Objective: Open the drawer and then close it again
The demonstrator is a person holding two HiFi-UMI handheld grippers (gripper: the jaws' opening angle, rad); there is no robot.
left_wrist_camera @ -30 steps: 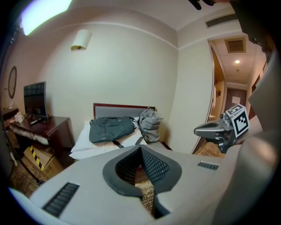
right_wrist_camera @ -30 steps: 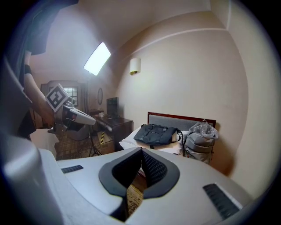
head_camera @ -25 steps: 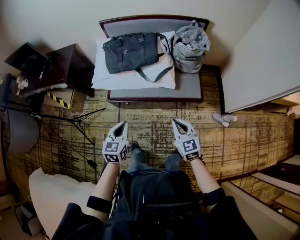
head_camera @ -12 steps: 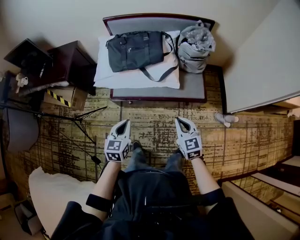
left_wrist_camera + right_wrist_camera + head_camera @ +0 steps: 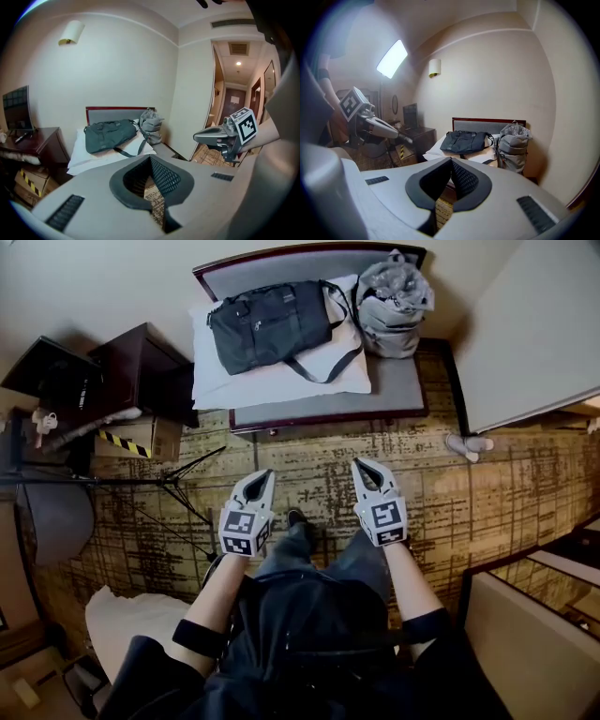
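Note:
My left gripper (image 5: 264,476) and right gripper (image 5: 362,467) are held side by side over the patterned carpet, both shut with nothing between the jaws. They point toward a wood-framed bench (image 5: 398,395) with a grey cushion, about a step ahead. A dark wooden cabinet (image 5: 141,367) stands to the left of the bench; its drawer fronts do not show clearly from here. In the left gripper view the jaws (image 5: 151,161) meet, with the right gripper (image 5: 202,137) off to the right. In the right gripper view the jaws (image 5: 451,161) are likewise together, and the left gripper (image 5: 404,137) is at the left.
On the bench lie a white pillow (image 5: 281,385), a dark duffel bag (image 5: 272,324) and a grey backpack (image 5: 394,301). A taped cardboard box (image 5: 131,439) and a tripod stand (image 5: 150,479) crowd the left. White slippers (image 5: 469,443) lie by the right wall (image 5: 534,334).
Both grippers have shifted a little forward toward the bench, still shut. The person has taken a step and the whole view has swung slightly.

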